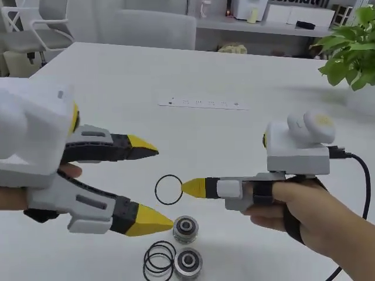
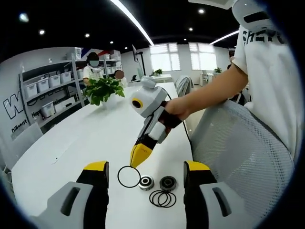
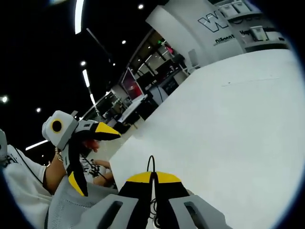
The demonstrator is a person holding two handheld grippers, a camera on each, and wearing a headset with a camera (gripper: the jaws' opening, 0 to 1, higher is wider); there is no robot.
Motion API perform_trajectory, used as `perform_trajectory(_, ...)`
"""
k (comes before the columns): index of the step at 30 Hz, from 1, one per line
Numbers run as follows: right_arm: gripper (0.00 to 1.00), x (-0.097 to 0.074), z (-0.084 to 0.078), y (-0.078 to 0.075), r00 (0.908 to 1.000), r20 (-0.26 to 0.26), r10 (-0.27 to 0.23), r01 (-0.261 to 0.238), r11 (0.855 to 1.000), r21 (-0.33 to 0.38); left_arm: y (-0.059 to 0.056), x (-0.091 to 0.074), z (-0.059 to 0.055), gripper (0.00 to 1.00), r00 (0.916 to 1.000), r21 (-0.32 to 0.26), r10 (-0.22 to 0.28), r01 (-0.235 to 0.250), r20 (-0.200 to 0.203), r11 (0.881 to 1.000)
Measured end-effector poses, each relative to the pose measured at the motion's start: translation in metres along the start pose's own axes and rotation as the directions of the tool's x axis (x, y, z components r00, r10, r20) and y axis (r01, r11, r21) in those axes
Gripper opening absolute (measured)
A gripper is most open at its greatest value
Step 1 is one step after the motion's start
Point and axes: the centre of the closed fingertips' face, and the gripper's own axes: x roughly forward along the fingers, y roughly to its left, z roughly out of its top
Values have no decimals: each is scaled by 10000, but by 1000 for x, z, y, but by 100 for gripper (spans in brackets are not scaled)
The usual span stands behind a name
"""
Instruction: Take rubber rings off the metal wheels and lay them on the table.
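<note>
While our right gripper [image 1: 193,188] pinches one rubber ring [image 1: 169,175] over the table [image 1: 117,88] and our left gripper [image 2: 147,168] hangs spread, laid-down rings [image 1: 159,257] beside two metal wheels [image 1: 186,228] suggest we're nearly done.

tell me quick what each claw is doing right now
Left claw: open, holding nothing.
Right claw: shut on a ring.

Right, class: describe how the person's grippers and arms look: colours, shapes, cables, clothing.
The left gripper and right gripper have white boxy bodies, grey-black jaws, pointed yellow tips. A black cable trails from the right one. The right hand wears a black strap; the T-shirt is white, short-sleeved, printed.
</note>
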Motion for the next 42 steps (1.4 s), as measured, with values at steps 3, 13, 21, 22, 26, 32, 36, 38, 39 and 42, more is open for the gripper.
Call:
perform_trajectory(3,0,2,-2,3,9998,-124,133,-135,9998,-139,-1,-12,3,66,9991,-125,400,-398,164,9991)
perform_trajectory(13,0,9,-16,16,9941,-910,598,-664,9952,-713,-7,-44,-6,74,9916,-238,1292,-1290,76,9914)
perform_trajectory(21,0,15,-34,25,9813,-1738,829,-1020,9894,-1038,-17,-51,-29,78,9852,-936,1700,-1714,-224,9807)
perform_trajectory(22,0,16,-37,25,9788,-1869,840,-1059,9882,-1105,-21,-50,-33,79,9851,-1119,1695,-1716,-275,9788)
perform_trajectory(26,0,19,-55,27,9596,-2667,895,-1320,9805,-1457,-35,-44,-46,80,9883,-1491,1467,-1514,-421,9772)
perform_trajectory(32,0,22,-78,28,9287,-3621,801,-1584,9685,-1920,-50,-37,-66,80,9899,-1932,1135,-1280,-846,9728)
perform_trajectory(36,0,23,-87,28,9131,-4018,688,-1652,9636,-2104,-54,-36,-74,80,9880,-2056,1011,-1237,-1169,9708)
perform_trajectory(38,0,23,-92,26,9050,-4217,568,-1644,9607,-2235,-55,-35,-74,79,9882,-2077,991,-1219,-1171,9706)
perform_trajectory(39,0,23,-95,25,8999,-4335,474,-1620,9593,-2314,-55,-35,-74,79,9884,-2089,973,-1201,-1164,9705)
perform_trajectory(42,0,23,-103,20,8854,-4644,169,-1573,9513,-2652,-56,-32,-75,78,9895,-2130,857,-1092,-1165,9709)
